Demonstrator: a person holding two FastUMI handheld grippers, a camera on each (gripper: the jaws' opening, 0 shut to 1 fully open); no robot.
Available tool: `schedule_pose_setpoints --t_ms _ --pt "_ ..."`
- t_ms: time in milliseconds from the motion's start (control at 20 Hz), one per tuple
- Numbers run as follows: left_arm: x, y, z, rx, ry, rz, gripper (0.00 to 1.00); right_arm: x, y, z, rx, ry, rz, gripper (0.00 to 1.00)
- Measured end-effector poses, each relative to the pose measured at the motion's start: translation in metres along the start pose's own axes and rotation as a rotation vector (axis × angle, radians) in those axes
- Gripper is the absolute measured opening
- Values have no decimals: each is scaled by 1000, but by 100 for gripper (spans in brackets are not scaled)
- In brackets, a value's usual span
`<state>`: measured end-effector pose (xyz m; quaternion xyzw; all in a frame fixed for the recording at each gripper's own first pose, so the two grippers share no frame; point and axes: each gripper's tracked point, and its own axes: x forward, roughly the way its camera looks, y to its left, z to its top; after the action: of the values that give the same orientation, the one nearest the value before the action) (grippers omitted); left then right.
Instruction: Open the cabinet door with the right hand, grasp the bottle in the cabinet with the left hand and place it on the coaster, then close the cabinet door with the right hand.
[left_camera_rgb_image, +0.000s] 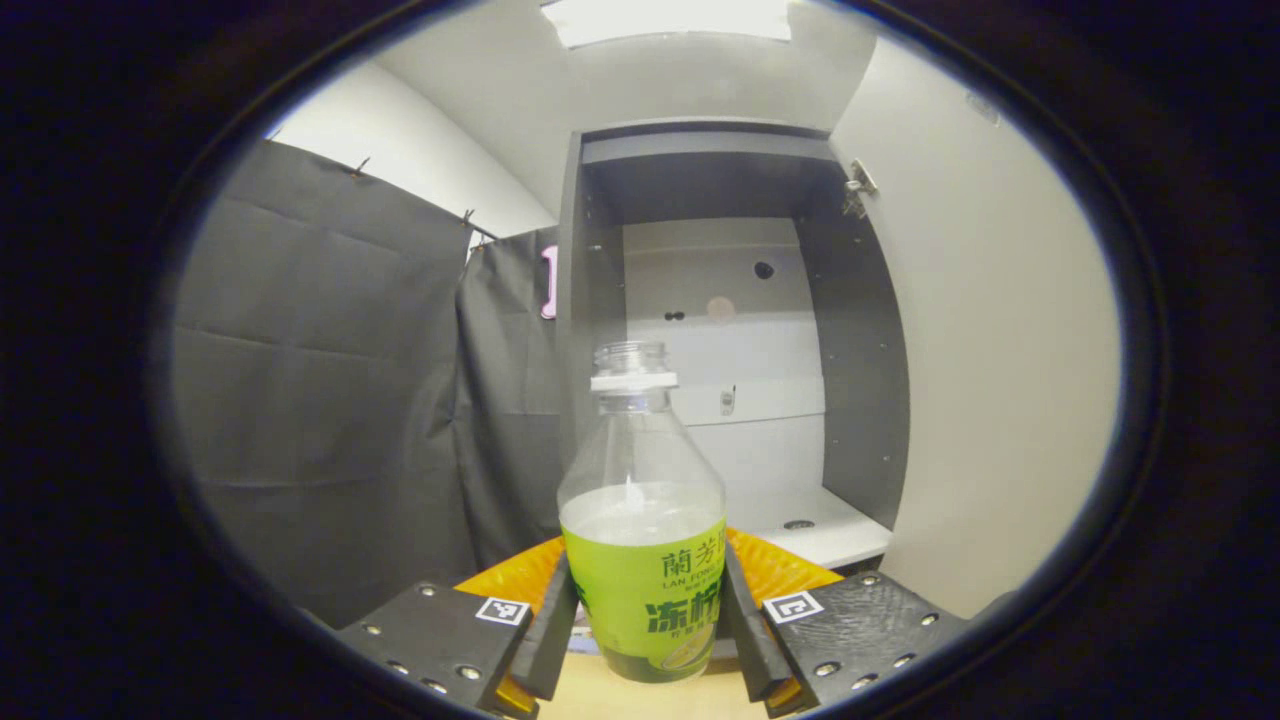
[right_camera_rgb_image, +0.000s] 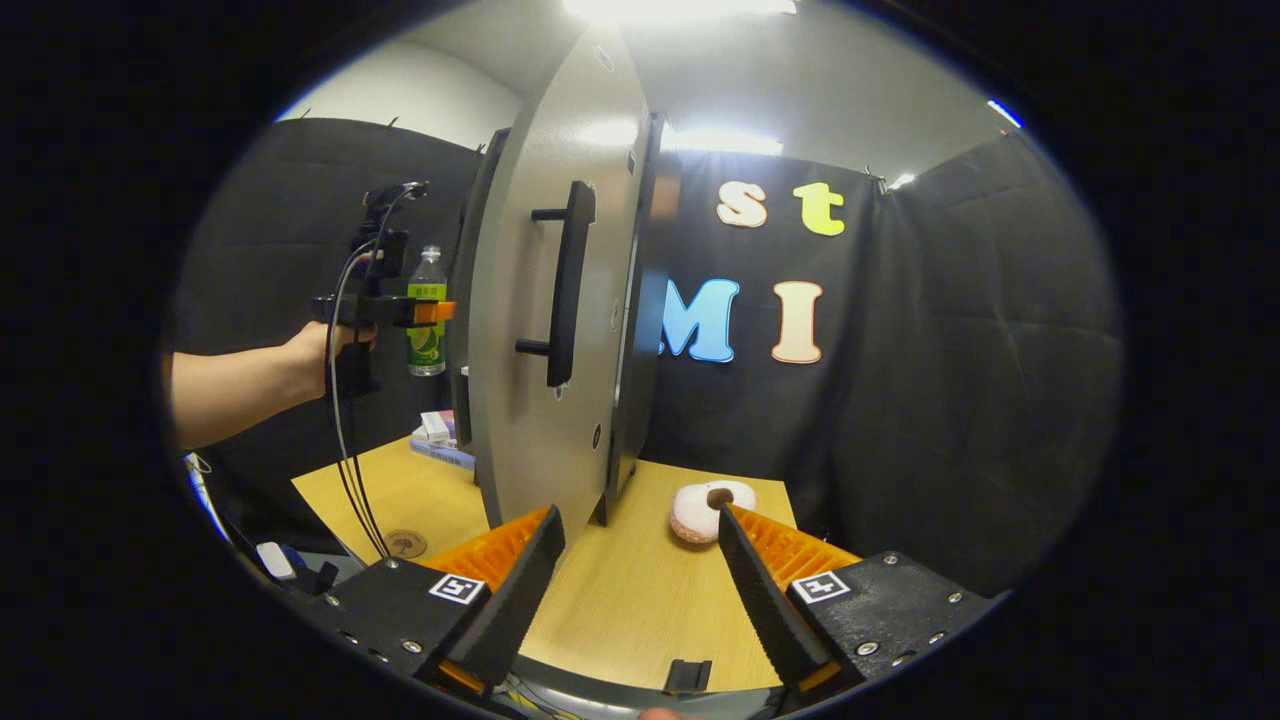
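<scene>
We see a grey cabinet (left_camera_rgb_image: 700, 300) standing on a pale wooden desk (right_camera_rgb_image: 640, 600), its door (right_camera_rgb_image: 545, 330) swung wide, a dark bar handle (right_camera_rgb_image: 565, 285) on the door's outer face. In the left gripper view the cabinet's shelf looks bare.

The left gripper (left_camera_rgb_image: 648, 625) holds the bottle (left_camera_rgb_image: 643, 540): its two fingers press the labelled lower body from either side. The bottle is outside the cabinet, in the air before its open front; in the right gripper view it sits above the desk's left part, carried by a hand (right_camera_rgb_image: 325, 350).

The right gripper (right_camera_rgb_image: 640, 570) hovers low over the desk's near edge, fingers spread wide with nothing between them, the door just ahead.

A small round coaster (right_camera_rgb_image: 405, 543) lies near the desk's front left corner, well below the bottle.

The bottle stands upright, long axis vertical, open capless neck pointing up, liquid filling roughly the lower half.

We judge the step in hand to be carrying the bottle to the coaster. With no cap, we would keep it upright, lower it straight down, centre its base on the coaster, and release only once it rests there.
</scene>
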<state>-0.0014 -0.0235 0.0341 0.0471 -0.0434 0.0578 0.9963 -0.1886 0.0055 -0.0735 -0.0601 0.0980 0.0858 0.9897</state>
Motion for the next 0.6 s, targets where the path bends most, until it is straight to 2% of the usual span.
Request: schedule_pose_setpoints --t_ms 100,150,300,450,500,600 --pt "-18 3 -5 32 -25 -29 72 0 -13 -8 19 19 -58 95" --pt "-27 7 -9 64 -36 -18 71 1 -21 -16 31 30 -98 96" --pt "-52 8 -30 108 -57 -28 69 -1 -51 -41 50 65 -243 95" --pt "-78 5 -55 131 -65 -28 70 12 -63 -66 120 107 -306 95" --pt "-84 4 -60 155 -78 -26 72 16 -67 -74 125 133 -317 96" --pt "-102 -5 -73 193 -103 -45 69 24 -79 -81 120 129 -371 96"
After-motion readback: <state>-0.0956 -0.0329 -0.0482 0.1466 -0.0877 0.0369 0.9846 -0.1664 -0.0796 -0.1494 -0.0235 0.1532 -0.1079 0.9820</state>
